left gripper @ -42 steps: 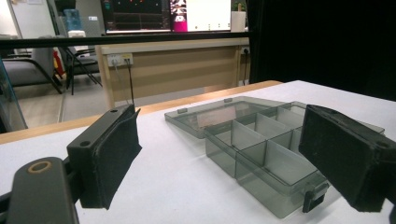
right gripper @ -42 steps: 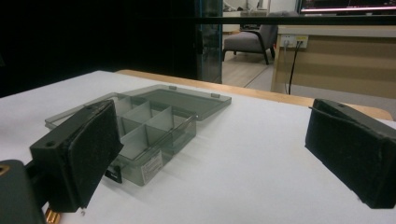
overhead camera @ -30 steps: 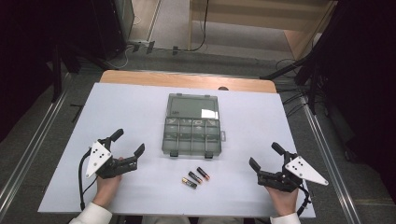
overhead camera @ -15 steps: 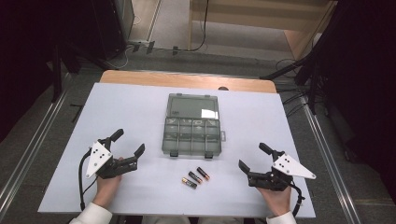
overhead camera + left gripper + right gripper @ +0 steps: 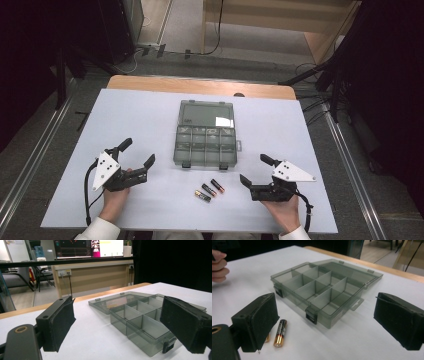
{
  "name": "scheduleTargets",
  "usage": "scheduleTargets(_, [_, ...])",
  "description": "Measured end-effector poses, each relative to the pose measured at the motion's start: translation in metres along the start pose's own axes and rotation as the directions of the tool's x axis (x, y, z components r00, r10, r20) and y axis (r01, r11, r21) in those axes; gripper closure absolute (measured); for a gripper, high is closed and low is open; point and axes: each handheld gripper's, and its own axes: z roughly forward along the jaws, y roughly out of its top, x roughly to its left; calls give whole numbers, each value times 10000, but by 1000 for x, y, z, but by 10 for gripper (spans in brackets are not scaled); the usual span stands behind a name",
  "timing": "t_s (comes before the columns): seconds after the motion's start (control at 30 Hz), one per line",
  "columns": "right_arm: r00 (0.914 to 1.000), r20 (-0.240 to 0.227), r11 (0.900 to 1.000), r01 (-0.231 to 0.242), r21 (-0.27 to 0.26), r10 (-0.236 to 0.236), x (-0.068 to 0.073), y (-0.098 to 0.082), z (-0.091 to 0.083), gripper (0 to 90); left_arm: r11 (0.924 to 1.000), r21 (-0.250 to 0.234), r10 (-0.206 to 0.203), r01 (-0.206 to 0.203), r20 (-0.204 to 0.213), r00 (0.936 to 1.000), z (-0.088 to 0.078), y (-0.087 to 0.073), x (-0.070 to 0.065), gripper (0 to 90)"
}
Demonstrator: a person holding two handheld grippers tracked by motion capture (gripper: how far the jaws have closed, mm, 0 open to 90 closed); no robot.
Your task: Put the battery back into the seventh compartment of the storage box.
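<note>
White tabletop (image 5: 150, 120) with a wooden strip along the far edge, grey floor and cables beyond, dark curtains either side. Open smoky compartment box (image 5: 205, 145) mid-table, lid laid flat behind it. Three batteries (image 5: 210, 190) lying just in front of it. Left gripper (image 5: 136, 159) and right gripper (image 5: 254, 170) both jaws wide apart, holding nothing, flanking the batteries.

The white counter (image 5: 140, 120) carries an open grey compartment box (image 5: 205, 145) at its centre. Three batteries (image 5: 210, 190) lie side by side on the counter just near of the box.
</note>
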Motion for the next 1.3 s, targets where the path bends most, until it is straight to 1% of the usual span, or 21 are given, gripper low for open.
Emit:
scheduleTargets(0.03, [10000, -63, 9999, 37, 129, -36, 1, 1, 2, 68, 10000, 7, 8, -8, -7, 10000, 0, 0, 0, 121])
scheduleTargets(0.13, [9999, -144, 9995, 83, 293, -78, 4, 3, 6, 73, 10000, 5, 16, -16, 4, 10000, 0, 0, 0, 121])
scheduleTargets(0.23, [9996, -274, 9984, 55, 555, -40, 5, 5, 10, 79, 10000, 8, 16, -16, -7, 10000, 0, 0, 0, 121])
scheduleTargets(0.33, [9987, -513, 9958, 2, 917, 45, 6, 7, 15, 94, 10000, -3, 19, -19, 4, 10000, 0, 0, 0, 121])
scheduleTargets(0.47, [9971, -765, 9887, 118, 1493, -3, 10, 10, 23, 110, 10000, 12, 51, -51, 9, 10000, 0, 0, 0, 121])
scheduleTargets(0.53, [9963, -859, 9831, 216, 1817, -60, 12, 12, 26, 116, 10000, 19, 49, -49, 14, 10000, 0, 0, 0, 121])
scheduleTargets(0.6, [9947, -1014, 9755, 364, 2171, -145, 14, 14, 31, 113, 10000, 25, 55, -55, 5, 10000, 0, 0, 0, 120])
scheduleTargets(0.67, [9925, -1196, 9628, 565, 2643, -255, 17, 16, 36, 111, 10000, 28, -3, 3, -16, 10000, 0, 0, 0, 121])
scheduleTargets(0.73, [9904, -1349, 9524, 694, 2968, -302, 19, 16, 41, 116, 10000, 9, 2, -2, -16, 10000, 0, 0, 0, 121])
scheduleTargets(0.83, [9885, -1456, 9378, 876, 3360, -402, 24, 17, 47, 119, 10000, 14, 13, -13, -11, 10000, 0, 0, 0, 121])
scheduleTargets(0.93, [9859, -1594, 9188, 1091, 3795, -513, 28, 19, 54, 131, 10000, 31, 8, -8, -17, 10000, 0, 0, 0, 121])
scheduleTargets(1.03, [9836, -1676, 8922, 1336, 4315, -662, 34, 21, 61, 136, 10000, 30, 6, -6, -24, 10000, 0, 0, 0, 121])
scheduleTargets(1.17, [9795, -1785, 8497, 1722, 4984, -939, 42, 22, 71, 137, 10000, 24, 46, -45, -16, 10000, 0, 0, 0, 121])
scheduleTargets(1.23, [9791, -1789, 8351, 1778, 5205, -969, 44, 23, 75, 145, 10000, 31, 50, -50, -1, 10000, 0, 0, 0, 121])
scheduleTargets(1.3, [9803, -1737, 8272, 1738, 5343, -938, 45, 24, 78, 194, 9999, 74, 84, -84, 3, 10000, 1, 0, 0, 121])
